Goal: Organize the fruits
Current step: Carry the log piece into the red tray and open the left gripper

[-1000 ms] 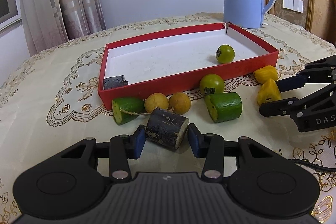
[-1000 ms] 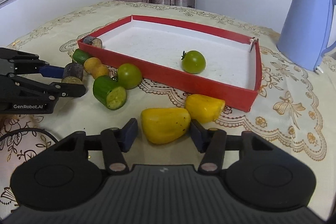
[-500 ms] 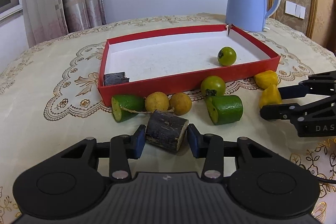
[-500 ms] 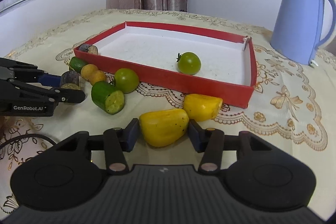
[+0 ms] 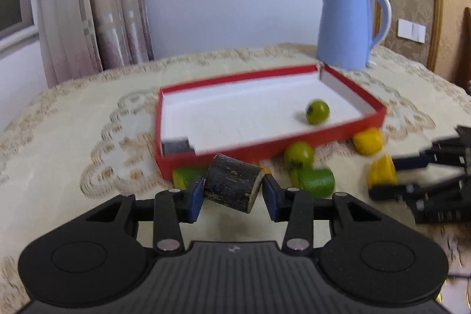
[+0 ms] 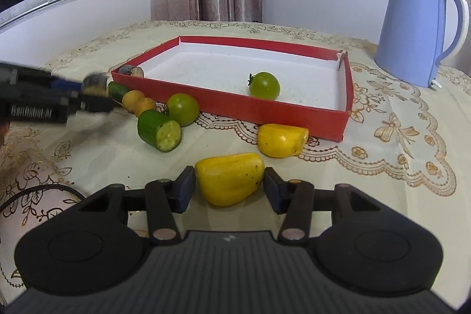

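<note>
Table [image 6: 382,196]: covered with a cream, gold-patterned cloth; carries everything below.

Kettle [image 6: 412,28]: pale blue, upright, beyond the tray's far right corner.

Tray [image 6: 265,111]: red walls, white floor, lying flat mid-table. Inside it sit a green tomato [image 6: 264,85] toward the right side and a dark stub [image 6: 131,70] in the near left corner.

Left gripper [image 5: 234,193]: pads clamped on both ends of a dark cylinder [image 5: 232,183], which is tilted and appears clear of the cloth, in front of the tray's near wall. The left view is motion-blurred, so whether it truly hangs free is uncertain. In the right view this gripper [image 6: 97,99] enters from the left edge with the cylinder at its tips.

Right gripper [image 6: 229,187]: pads against both sides of a yellow piece [image 6: 229,178]; the grip looks made, the piece at or just off the cloth.

Loose items on the cloth, all outside the tray along its near wall:
- second yellow piece [image 6: 282,140], just beyond the held one, close to the tray wall;
- cut green cylinder [image 6: 159,130], on its side, pale cut face toward the camera;
- second green tomato [image 6: 183,109], touching the cylinder;
- two small orange-yellow fruits [image 6: 138,102], side by side;
- another green piece [image 6: 117,90], partly hidden by the left gripper.
</note>
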